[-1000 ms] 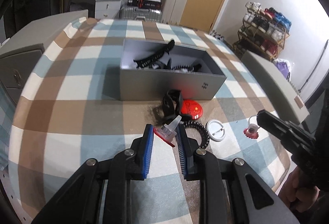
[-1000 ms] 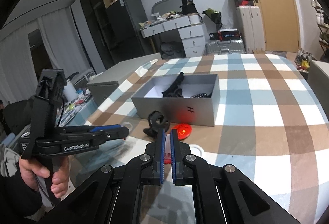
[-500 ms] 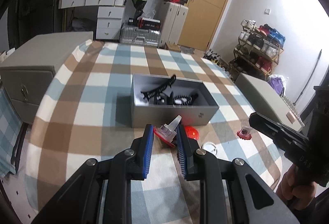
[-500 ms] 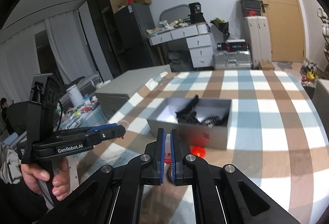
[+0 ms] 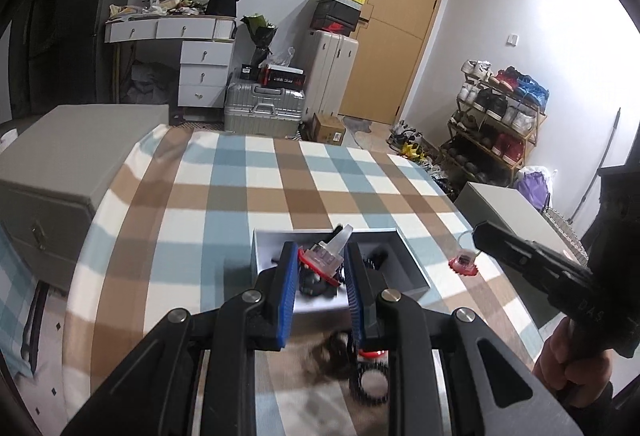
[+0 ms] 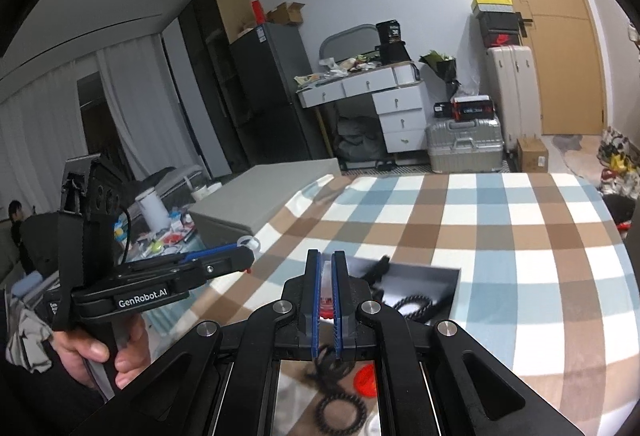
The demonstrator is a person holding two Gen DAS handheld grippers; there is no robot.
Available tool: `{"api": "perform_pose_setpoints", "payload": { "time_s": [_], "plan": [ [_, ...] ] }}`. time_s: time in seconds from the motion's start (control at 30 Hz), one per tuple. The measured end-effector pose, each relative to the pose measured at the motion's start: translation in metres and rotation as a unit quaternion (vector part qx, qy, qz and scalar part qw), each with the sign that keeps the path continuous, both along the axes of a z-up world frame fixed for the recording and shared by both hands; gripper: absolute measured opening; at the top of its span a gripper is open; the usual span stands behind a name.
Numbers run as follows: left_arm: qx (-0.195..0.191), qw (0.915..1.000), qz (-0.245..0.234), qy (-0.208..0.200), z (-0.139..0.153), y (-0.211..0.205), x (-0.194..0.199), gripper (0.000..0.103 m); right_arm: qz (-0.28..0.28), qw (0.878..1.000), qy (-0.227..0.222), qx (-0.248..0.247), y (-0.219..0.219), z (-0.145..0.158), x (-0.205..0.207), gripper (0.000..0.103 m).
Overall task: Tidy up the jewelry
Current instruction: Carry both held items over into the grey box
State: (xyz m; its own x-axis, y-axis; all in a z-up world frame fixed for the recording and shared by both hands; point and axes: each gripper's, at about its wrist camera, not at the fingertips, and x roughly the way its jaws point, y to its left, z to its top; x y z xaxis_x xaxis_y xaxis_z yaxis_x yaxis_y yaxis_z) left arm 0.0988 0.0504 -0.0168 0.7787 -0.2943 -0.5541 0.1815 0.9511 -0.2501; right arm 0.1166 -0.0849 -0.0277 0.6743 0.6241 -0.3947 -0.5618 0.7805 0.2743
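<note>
My left gripper (image 5: 322,264) is shut on a clear plastic ring case with a red base (image 5: 325,259) and holds it above the open grey box (image 5: 414,268), which holds several black hair pieces. My right gripper (image 6: 327,284) is shut on another clear case with a red base (image 6: 327,290); it also shows in the left wrist view (image 5: 463,263), held in the air at the right of the box. In the right wrist view the box (image 6: 424,290) lies just ahead of the fingers. A black coiled hair tie (image 6: 340,412) and a red disc (image 6: 366,380) lie on the table below.
The table has a blue, brown and white checked cloth (image 5: 280,188). A grey cabinet (image 5: 76,140) stands to its left and a grey box (image 5: 504,208) to its right. A shoe rack (image 5: 496,116), suitcases (image 5: 264,112) and a desk (image 5: 172,36) stand behind.
Both grippers have risen well above the table with their cases. The left one now hangs over the box; loose items on the table have dropped below the fingers.
</note>
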Motion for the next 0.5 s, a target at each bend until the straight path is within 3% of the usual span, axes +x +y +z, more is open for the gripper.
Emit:
{"api": "perform_pose_setpoints", "payload": {
  "time_s": [0.5],
  "plan": [
    [-0.004, 0.9977, -0.043, 0.052, -0.032, -0.021, 0.049, 0.017, -0.001, 0.999, 0.049, 0.000, 0.000, -0.039, 0.067, 0.005]
  ]
}}
